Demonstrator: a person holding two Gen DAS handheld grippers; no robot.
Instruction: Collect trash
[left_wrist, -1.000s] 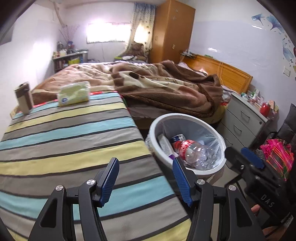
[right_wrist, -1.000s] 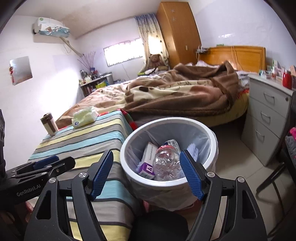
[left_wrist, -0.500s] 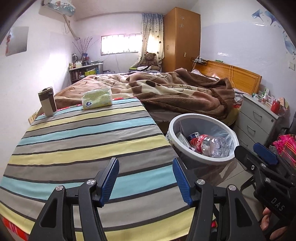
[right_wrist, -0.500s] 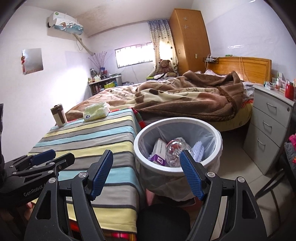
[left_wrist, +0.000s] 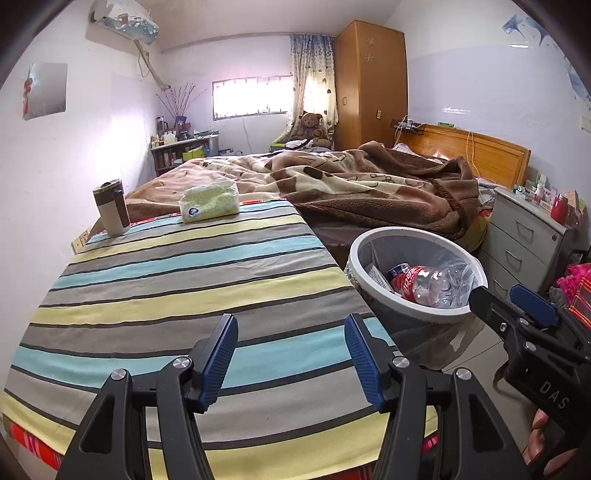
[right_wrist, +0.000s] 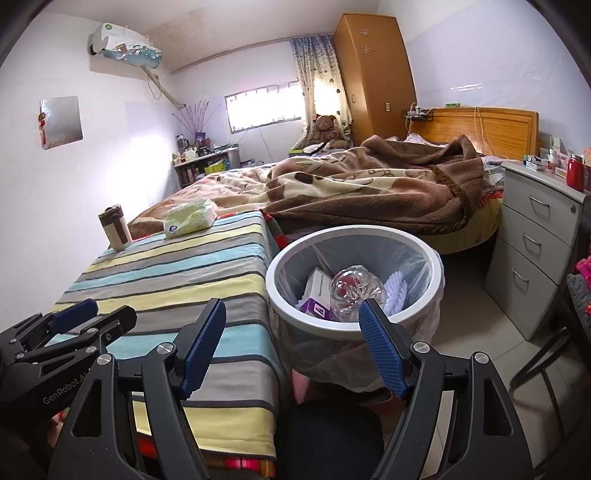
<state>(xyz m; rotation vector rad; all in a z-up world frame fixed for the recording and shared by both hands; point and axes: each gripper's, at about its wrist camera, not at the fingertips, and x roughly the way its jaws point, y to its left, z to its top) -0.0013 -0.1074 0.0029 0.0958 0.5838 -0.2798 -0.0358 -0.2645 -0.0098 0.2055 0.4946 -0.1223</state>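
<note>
A white waste bin (right_wrist: 436, 280) with a clear liner stands on the floor beside the striped table (right_wrist: 177, 280). In it lie a crushed plastic bottle (right_wrist: 356, 290), a purple and white box (right_wrist: 317, 295) and a white wad. The bin (left_wrist: 476, 266) and the red-labelled bottle (left_wrist: 424, 282) also show in the left wrist view. My left gripper (left_wrist: 290, 350) is open and empty over the table's near end (left_wrist: 184, 288). My right gripper (right_wrist: 291, 338) is open and empty, just in front of the bin.
A brown and cream cup (left_wrist: 110, 208) and a green tissue pack (left_wrist: 210, 199) stand at the table's far end. Beyond is a bed with a brown blanket (right_wrist: 369, 188). A grey drawer cabinet (right_wrist: 535, 251) stands right of the bin. A dark chair (right_wrist: 554, 350) is at the right.
Both grippers have drawn back and risen away from the bin and the table. The bin looks smaller and lower in both views. Both stay open and empty.
</note>
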